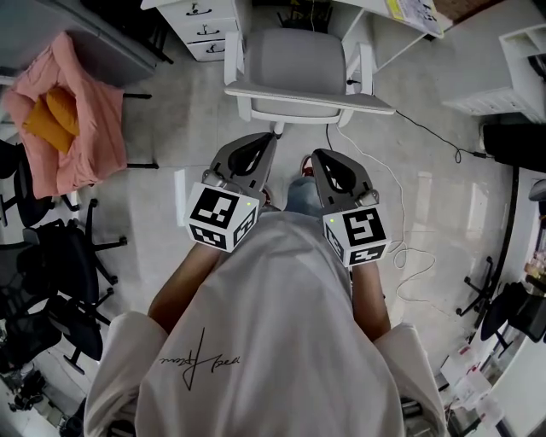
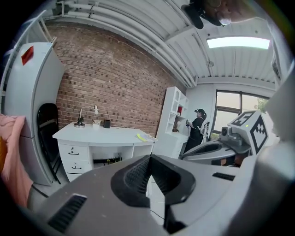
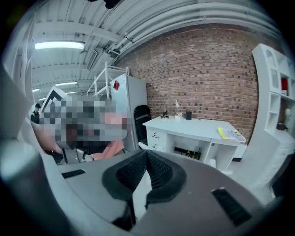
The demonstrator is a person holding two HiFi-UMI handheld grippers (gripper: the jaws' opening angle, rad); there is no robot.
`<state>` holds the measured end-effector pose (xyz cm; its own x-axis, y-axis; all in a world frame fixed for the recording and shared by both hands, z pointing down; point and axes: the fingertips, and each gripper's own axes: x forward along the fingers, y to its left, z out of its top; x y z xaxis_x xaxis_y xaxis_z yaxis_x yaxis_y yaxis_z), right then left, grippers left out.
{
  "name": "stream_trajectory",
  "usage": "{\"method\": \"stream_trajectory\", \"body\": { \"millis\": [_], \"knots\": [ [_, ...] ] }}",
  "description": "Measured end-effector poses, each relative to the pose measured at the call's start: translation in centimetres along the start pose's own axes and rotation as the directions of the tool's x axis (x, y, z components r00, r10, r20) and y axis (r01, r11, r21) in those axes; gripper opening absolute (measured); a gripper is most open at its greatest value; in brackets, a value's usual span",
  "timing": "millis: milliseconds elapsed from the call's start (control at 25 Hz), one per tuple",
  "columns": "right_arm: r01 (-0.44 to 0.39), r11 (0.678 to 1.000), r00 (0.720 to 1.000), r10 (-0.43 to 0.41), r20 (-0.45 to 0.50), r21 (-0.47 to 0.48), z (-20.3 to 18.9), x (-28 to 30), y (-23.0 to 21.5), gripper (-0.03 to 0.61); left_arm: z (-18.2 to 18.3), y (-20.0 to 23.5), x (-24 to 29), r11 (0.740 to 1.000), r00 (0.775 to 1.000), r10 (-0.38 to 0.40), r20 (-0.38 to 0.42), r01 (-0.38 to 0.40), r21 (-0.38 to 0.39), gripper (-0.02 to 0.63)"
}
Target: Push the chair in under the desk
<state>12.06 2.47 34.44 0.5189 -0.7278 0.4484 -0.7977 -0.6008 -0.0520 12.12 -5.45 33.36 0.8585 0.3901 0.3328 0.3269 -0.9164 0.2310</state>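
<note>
A grey chair (image 1: 294, 68) with a white frame stands at the top middle of the head view, its seat partly under the white desk (image 1: 408, 12). Both grippers are held close in front of my chest and point toward the chair, a short way from its backrest. My left gripper (image 1: 270, 138) is shut with nothing between its pads. My right gripper (image 1: 316, 155) is shut and empty too. In the left gripper view the closed jaws (image 2: 150, 159) face the desk (image 2: 101, 136) by the brick wall. The right gripper (image 3: 146, 154) also faces the desk (image 3: 198, 126).
A drawer unit (image 1: 205, 26) sits under the desk's left end. A pink cloth (image 1: 72, 119) lies draped at the left, with black chairs (image 1: 60, 265) below it. A cable (image 1: 409, 256) trails over the floor at the right. A white shelf (image 1: 512, 68) stands at the far right. A person in black (image 2: 196, 126) stands by a window.
</note>
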Motion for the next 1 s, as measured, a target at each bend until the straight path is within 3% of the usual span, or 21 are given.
{"method": "stream_trajectory", "body": {
  "millis": [400, 1000],
  "knots": [
    [0.032, 0.998, 0.999, -0.032, -0.004, 0.053, -0.2, -1.0, 0.7, 0.026, -0.2, 0.7, -1.2, 1.000, 1.000, 0.017, 0.016, -0.018, 0.016, 0.005],
    [0.051, 0.997, 0.998, -0.053, 0.037, 0.052, 0.2, -1.5, 2.8, 0.026, 0.1, 1.2, -3.2, 0.998, 0.997, 0.048, 0.053, -0.050, 0.032, 0.005]
  ]
}}
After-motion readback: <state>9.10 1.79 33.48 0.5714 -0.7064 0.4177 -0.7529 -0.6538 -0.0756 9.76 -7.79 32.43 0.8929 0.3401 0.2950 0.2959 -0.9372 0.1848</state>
